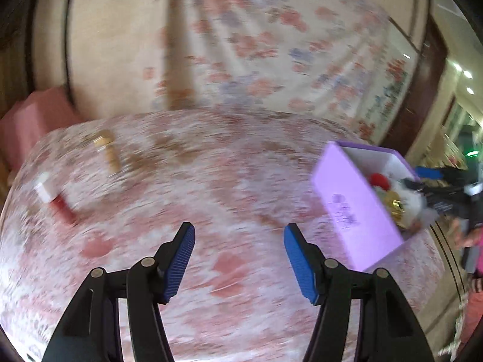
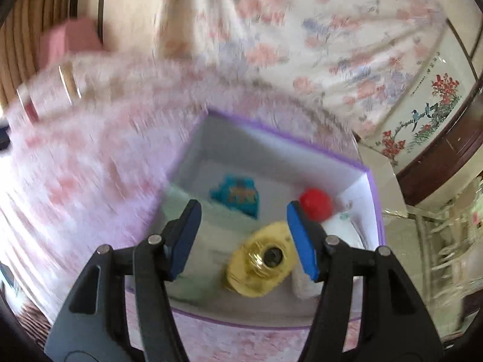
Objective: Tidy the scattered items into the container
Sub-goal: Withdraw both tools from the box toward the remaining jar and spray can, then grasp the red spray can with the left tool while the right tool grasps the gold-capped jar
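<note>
**Both grippers empty over the floral table**

Hovered above the pink-flowered tablecloth (image 1: 229, 181), left gripper (image 1: 239, 259) spread wide, nothing between its blue pads (image 1: 181, 259). Ahead to its left, out on the cloth: a red-and-white tube (image 1: 55, 199) and a gold-capped stick (image 1: 107, 150), near each other but apart, both blurred. Nothing in the way between. Off to the right, the purple box (image 1: 347, 205), open-topped.

Hung over that box, right gripper (image 2: 243, 238) likewise released and holding nothing. Inside, below: a yellow item (image 2: 256, 262), a red ball (image 2: 315, 203), a teal piece (image 2: 237, 196). Behind the table, a pink block (image 1: 33, 120) and a flowered drape (image 1: 271, 45).
</note>
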